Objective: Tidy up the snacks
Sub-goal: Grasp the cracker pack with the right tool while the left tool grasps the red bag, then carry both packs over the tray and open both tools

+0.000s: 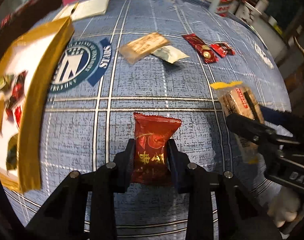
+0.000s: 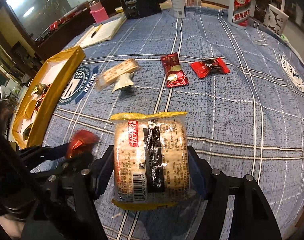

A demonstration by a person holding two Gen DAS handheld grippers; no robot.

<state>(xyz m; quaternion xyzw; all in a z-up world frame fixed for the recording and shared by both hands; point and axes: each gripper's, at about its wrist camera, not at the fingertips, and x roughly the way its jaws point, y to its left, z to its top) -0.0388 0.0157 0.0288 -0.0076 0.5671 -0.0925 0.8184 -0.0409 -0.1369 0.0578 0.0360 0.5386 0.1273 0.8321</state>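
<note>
Over the checked cloth (image 2: 222, 104), both my grippers tilt steeply down: left gripper (image 1: 151, 152) clamped on a red packet (image 1: 153, 146), right gripper (image 2: 152, 160) clamped on crackers (image 2: 151, 160), gold tray (image 2: 52, 84) at ten o'clock.

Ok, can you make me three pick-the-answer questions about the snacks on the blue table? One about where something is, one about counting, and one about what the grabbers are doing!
1. Where is the gold tray?
A. at the left edge of the table
B. beside the white bottle
C. under the notebook

2. How many snack packets lie loose on the blue tablecloth, not in a gripper?
A. two
B. four
C. six

3. What is the right gripper doing?
A. hanging empty
B. holding a pen
C. clamping the cracker pack

Answers:
1. A: the tray sits far left, with wrapped sweets inside.
2. B: a tan bar, a white sachet, a dark red packet and a bright red candy.
3. C: its fingers press both sides of the pack, while the left gripper pinches a red packet.
</note>
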